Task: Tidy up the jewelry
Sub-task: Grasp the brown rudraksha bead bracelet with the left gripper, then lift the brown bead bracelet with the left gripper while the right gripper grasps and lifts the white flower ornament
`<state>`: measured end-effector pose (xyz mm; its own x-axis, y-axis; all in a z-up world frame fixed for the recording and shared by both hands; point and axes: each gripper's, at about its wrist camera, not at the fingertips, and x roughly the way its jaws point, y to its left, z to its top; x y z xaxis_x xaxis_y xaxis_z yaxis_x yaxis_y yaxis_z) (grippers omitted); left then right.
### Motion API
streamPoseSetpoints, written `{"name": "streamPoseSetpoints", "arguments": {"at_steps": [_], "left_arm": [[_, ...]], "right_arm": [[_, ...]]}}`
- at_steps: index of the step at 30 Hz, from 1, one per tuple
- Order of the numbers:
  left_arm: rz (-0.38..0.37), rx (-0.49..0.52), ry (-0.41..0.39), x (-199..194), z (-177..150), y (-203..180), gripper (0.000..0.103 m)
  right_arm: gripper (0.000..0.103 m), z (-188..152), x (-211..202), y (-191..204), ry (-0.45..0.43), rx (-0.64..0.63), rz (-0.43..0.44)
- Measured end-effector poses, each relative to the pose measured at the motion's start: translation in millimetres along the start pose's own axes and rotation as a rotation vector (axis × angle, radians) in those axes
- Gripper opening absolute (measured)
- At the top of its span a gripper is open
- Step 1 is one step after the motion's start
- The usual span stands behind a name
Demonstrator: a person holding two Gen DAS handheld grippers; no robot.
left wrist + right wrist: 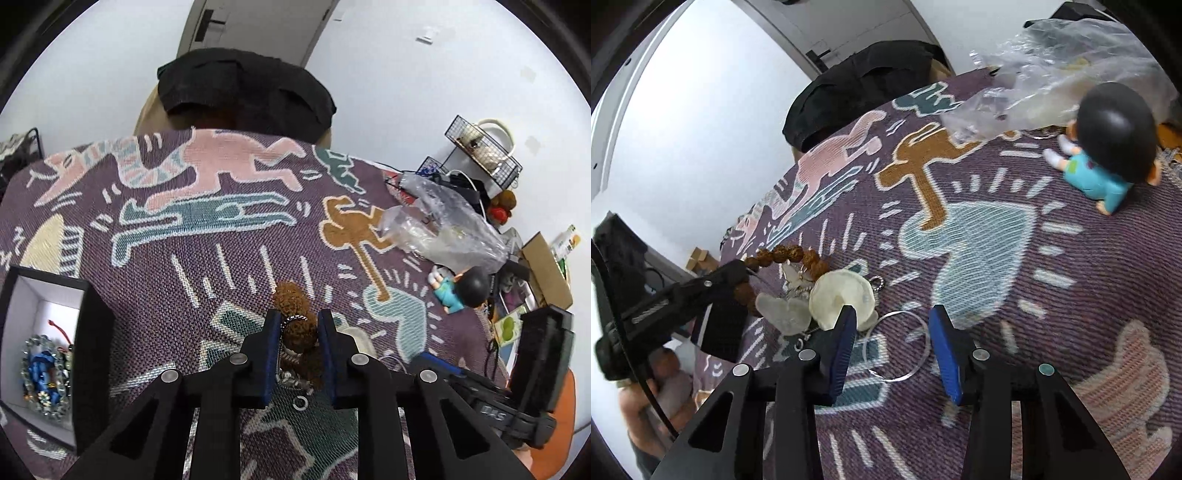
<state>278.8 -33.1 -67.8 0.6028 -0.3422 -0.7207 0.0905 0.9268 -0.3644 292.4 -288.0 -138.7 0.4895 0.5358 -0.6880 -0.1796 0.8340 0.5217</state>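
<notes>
My left gripper (298, 320) is shut on a brown beaded bracelet (295, 321) with rough seed beads, over the patterned cloth; it also shows in the right wrist view (783, 256) with the left gripper's finger on it. A black box (55, 350) at the left holds several bead bracelets (44, 376). My right gripper (892, 334) is open, its fingers either side of a thin clear bangle (897, 345) lying on the cloth. A cream shell-like piece (844, 295) and a pale translucent piece (783, 312) lie just left of it.
A purple cloth with cartoon figures (221, 240) covers the table. A small doll in teal (1104, 147) lies at the right, behind it crumpled clear plastic bags (1052, 74). A black cloth bundle (243, 88) sits at the far edge. Clutter and a wire basket (484, 151) stand far right.
</notes>
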Motion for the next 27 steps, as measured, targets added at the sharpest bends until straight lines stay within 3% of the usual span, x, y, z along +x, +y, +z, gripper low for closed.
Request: {"name": "streamPoseSetpoints", "arguments": {"at_steps": [11, 27], "left_arm": [[-0.014, 0.057, -0.054, -45, 4, -15, 0.021], [-0.002, 0.096, -0.172, -104, 15, -23, 0.021]], "right_arm": [[0.043, -1, 39, 31, 0.094, -0.048, 0.028], [0.044, -16, 46, 72, 0.133, -0.121, 0.07]]}}
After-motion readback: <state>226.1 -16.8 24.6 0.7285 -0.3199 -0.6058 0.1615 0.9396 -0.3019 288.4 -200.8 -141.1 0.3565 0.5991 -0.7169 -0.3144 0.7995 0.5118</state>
